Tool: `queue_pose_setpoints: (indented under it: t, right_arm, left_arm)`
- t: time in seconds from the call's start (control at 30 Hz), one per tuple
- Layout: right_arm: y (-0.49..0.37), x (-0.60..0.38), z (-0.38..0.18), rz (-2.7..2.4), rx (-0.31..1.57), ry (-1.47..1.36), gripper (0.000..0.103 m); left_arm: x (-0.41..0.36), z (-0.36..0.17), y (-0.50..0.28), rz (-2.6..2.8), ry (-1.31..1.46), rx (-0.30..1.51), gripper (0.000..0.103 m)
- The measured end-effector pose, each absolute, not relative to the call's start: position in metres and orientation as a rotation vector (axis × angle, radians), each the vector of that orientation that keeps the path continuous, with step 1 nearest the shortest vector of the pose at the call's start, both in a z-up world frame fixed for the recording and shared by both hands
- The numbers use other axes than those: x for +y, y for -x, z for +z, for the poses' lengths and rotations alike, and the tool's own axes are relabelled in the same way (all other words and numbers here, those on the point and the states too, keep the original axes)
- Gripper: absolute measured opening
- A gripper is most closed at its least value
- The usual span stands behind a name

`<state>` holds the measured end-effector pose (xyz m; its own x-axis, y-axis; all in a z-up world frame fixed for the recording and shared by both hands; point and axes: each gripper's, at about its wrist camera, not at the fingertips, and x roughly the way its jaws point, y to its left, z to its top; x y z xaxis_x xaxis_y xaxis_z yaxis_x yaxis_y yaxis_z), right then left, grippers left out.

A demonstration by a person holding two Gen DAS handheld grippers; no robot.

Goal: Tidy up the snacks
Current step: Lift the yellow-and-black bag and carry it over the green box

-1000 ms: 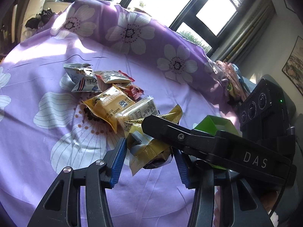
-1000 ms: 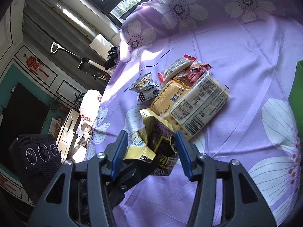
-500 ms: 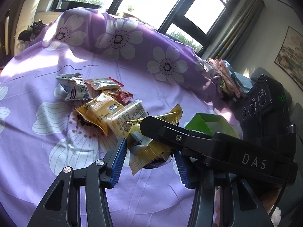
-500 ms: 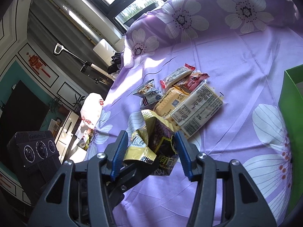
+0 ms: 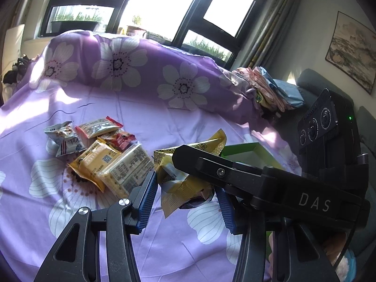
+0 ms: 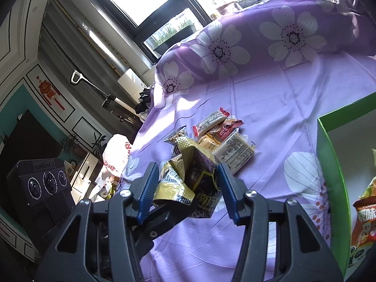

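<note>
A crumpled yellow and purple snack bag (image 5: 183, 185) hangs just above the purple flowered cloth, clear of the snack pile. My left gripper (image 5: 185, 202) is shut on it, blue pads on both sides. My right gripper (image 6: 185, 188) is shut on the same bag (image 6: 197, 176) from a crossing angle; its black finger (image 5: 211, 166) lies over the bag in the left wrist view. Several small snack packs (image 5: 105, 155) sit in a heap to the left, and the heap (image 6: 225, 141) shows beyond the bag in the right wrist view. An open green box (image 6: 329, 164) stands at the right with an orange-red pack (image 6: 364, 223) inside.
The green box's rim (image 5: 244, 146) shows behind the right gripper. The flowered cloth (image 5: 117, 65) rises in a ridge at the back under the windows. Folded fabrics (image 5: 270, 89) lie at the far right. A white plastic bag (image 6: 115, 155) sits off the cloth's left edge.
Both grippers have risen together with the bag held between them. The snack heap now looks smaller and farther, and more of the green box has come into the right wrist view.
</note>
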<state>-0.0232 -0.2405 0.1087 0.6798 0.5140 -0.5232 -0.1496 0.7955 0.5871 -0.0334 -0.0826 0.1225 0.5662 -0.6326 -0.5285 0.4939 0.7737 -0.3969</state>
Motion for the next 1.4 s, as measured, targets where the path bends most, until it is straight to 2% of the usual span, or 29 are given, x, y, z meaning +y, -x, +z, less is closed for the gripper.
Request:
queue_pose_setpoints:
  t: [0.5, 0.9, 1.4]
  right_arm:
    - [0.057, -0.322, 0.136, 0.233, 0.654, -0.624, 0.053]
    - [0.074, -0.371, 0.128, 0.077, 0.672, -0.710, 0.053]
    - [0.080, -0.401, 0.117, -0.052, 0.698, -0.772, 0.053]
  left_arm:
    - [-0.170, 0.153, 0.039, -0.809, 0.172, 0.707, 0.050]
    - [-0.224, 0.144, 0.032, -0.916, 0.196, 0.790, 0.050]
    - [-0.256, 0.127, 0.024, -0.993, 0.235, 0.872, 0.050]
